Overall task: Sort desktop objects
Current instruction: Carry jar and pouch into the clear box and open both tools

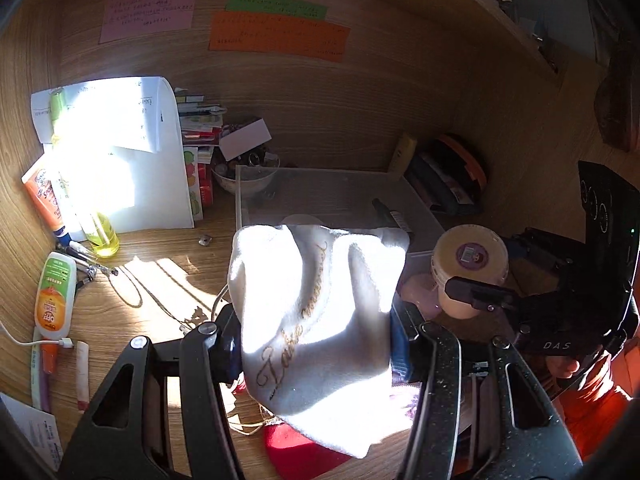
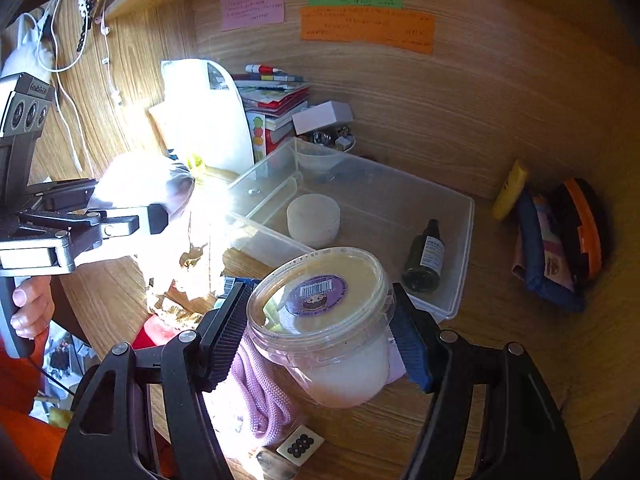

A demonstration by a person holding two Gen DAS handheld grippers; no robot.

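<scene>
Clear plastic bin (image 2: 460, 216) holds round puck (image 2: 313, 216), dark dropper bottle (image 2: 425, 258) — left gripper (image 1: 316, 340) clamps white embroidered towel (image 1: 316, 300) before bin; right gripper (image 2: 320, 336) grips lidded cream tub (image 2: 322, 320), just beside bin.

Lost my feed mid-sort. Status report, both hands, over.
Left hand-held gripper shut on white pouch, lifted. Right hand-held gripper shut on tub, lifted. Clear bin ahead holds a bottle and round box. Path open.

Both wrist views close, angled down at desk; share clear bin (image 1: 340, 196) (image 2: 460, 216).
</scene>
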